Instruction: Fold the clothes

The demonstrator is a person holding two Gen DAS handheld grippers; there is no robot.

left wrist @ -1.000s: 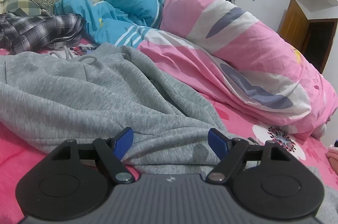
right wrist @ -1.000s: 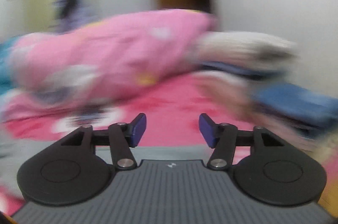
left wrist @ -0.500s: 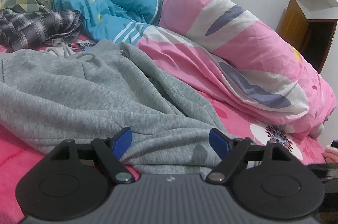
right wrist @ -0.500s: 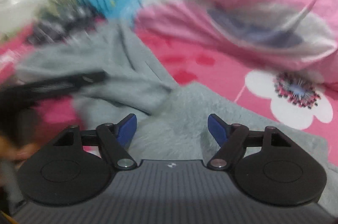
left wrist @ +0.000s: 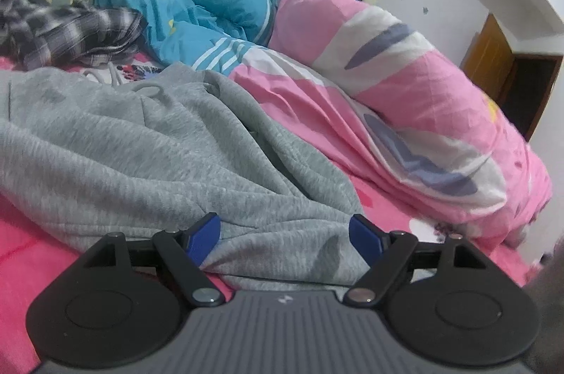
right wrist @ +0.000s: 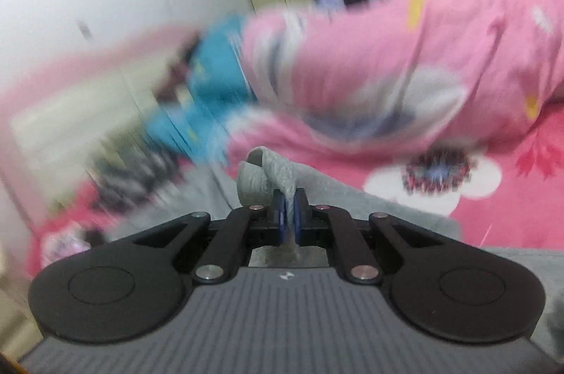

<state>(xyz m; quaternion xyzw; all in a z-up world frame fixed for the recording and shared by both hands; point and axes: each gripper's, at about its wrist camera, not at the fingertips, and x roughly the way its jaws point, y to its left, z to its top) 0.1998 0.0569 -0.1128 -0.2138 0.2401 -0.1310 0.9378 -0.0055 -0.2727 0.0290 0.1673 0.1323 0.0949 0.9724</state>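
Right gripper (right wrist: 289,210) fingers clamped on grey sweatshirt (left wrist: 148,141) edge, left gripper (left wrist: 284,238) fingers spread over hem; soft, limp knit, best taken at hems

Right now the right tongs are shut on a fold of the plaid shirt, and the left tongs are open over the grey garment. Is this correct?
Not quite. The right tongs are shut on a fold of the grey garment, not the plaid shirt; the right wrist view shows it. The left tongs are open over the grey garment, as you said.

The left hand-held gripper (left wrist: 284,240), jaws apart, straddles the grey garment (left wrist: 148,148).
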